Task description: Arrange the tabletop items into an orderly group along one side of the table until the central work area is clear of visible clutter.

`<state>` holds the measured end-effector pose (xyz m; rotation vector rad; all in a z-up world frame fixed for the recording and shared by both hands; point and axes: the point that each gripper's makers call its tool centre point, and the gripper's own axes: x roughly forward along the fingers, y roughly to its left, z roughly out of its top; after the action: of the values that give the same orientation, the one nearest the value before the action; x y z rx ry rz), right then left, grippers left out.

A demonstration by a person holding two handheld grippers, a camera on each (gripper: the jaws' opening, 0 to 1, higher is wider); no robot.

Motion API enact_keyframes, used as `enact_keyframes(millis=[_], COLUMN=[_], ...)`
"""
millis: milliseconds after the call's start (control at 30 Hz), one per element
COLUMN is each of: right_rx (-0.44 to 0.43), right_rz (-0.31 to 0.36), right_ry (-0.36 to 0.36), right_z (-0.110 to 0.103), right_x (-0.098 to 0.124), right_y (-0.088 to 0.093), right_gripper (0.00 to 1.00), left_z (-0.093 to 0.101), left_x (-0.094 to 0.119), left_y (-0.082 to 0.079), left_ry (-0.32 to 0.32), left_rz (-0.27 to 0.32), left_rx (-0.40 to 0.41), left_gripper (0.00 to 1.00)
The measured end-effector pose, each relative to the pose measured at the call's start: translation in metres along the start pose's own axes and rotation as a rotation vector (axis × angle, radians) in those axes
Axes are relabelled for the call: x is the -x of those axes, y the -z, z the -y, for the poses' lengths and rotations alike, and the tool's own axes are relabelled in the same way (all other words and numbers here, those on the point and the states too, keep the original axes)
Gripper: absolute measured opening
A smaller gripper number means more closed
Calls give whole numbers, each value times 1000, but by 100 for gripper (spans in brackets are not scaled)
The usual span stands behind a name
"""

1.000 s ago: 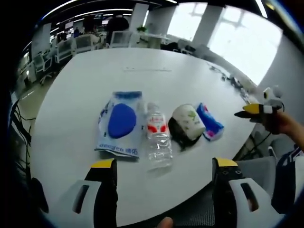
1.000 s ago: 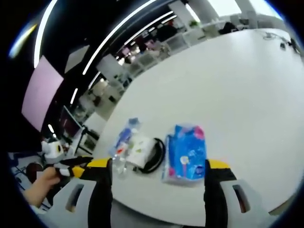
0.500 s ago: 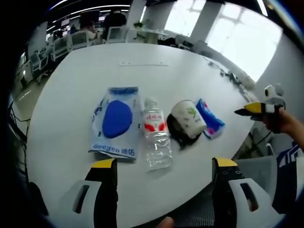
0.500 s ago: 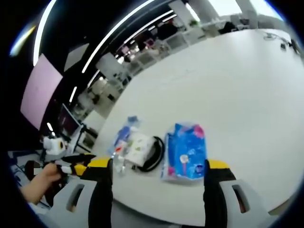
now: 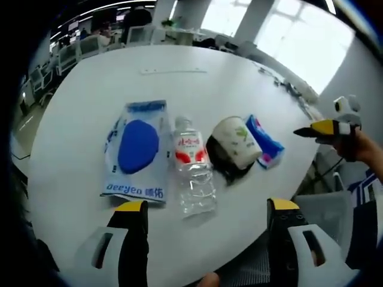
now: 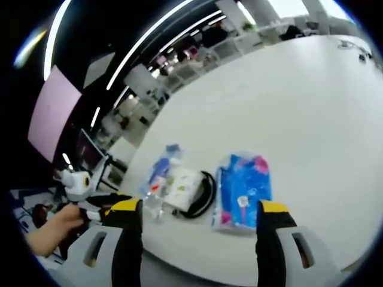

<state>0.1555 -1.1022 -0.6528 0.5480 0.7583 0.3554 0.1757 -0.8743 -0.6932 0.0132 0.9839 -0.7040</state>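
Left gripper view: left gripper (image 5: 206,224) low in the picture, yellow-tipped jaws set wide apart with nothing between them, hanging over the near edge of the white worktop (image 5: 78,107). Just beyond the jaws, four items lie in a row near that edge. From the view's left: a flat blue-and-white pouch (image 5: 136,149) printed "deeyeo"; just beside it a clear water bottle (image 5: 192,167) on its side, red-and-white label, cap pointing away; then a white cup (image 5: 234,142) with a green mark, lying tipped over on a black cord loop (image 5: 218,162); touching or nearly touching that, a blue tissue pack (image 5: 263,142). Farther out, the middle of the worktop is bare white; small dark items sit at its far right edge, too small to identify. At the view's right, off the worktop edge, a hand (image 5: 359,146) holds the right gripper (image 5: 326,128); its jaw state cannot be told from this angle.

Right gripper view: right gripper (image 6: 194,224) jaws wide apart, gripping nothing. Beyond them the same row seen end-on: tissue pack (image 6: 244,191) nearest, then cord loop (image 6: 200,194), cup (image 6: 182,186), bottle (image 6: 152,194). Office chairs and desks stand in the distance.
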Motion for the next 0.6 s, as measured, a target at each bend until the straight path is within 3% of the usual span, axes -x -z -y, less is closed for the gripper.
enact_keyframes(millis=[600], right_rx=[-24], right_rz=[0], right_ry=[-2], right_z=[4], right_x=[-1], right_y=[2], right_gripper=[74], left_z=[-2], left_x=[-18], left_y=[-4], left_ry=[14], left_rz=[-34], left_rx=[-10], left_gripper=[78])
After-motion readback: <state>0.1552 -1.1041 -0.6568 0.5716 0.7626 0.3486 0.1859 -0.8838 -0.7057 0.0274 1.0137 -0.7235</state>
